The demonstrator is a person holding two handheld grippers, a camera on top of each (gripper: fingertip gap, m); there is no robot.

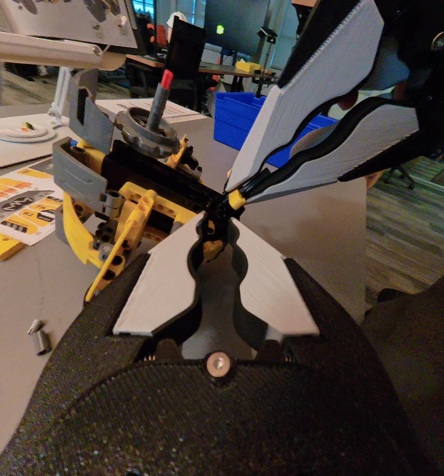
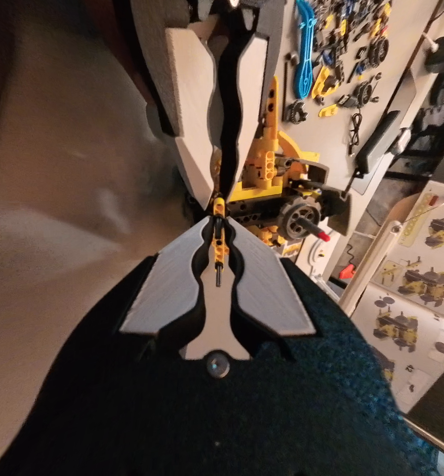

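I see the grey table [image 1: 305,231] under both tools, and on it the largest thing, a yellow, black and grey brick-built vehicle [image 1: 128,185], lying tipped so that its grey wheel hub [image 1: 148,136] faces upward with a dark axle with a red tip [image 1: 161,99] sticking out of it.

My left gripper [image 1: 217,219] reaches forward and slightly down from the near edge; its fingers are closed on the black end of the vehicle's frame. My right gripper [image 1: 235,195] comes in from the upper right, angled steeply down, tips almost meeting the left one's. In the right wrist view, the right gripper [image 2: 218,221] is clamped on a small yellow beam with a black pin [image 2: 219,247], whose far end sits against the frame.

Beyond lie a blue bin [image 1: 239,121], a printed sheet of yellow stickers [image 1: 20,201], a heap of loose parts [image 2: 344,51] with a blue tool [image 2: 305,59], and a small grey connector [image 1: 39,340] near my left tool.
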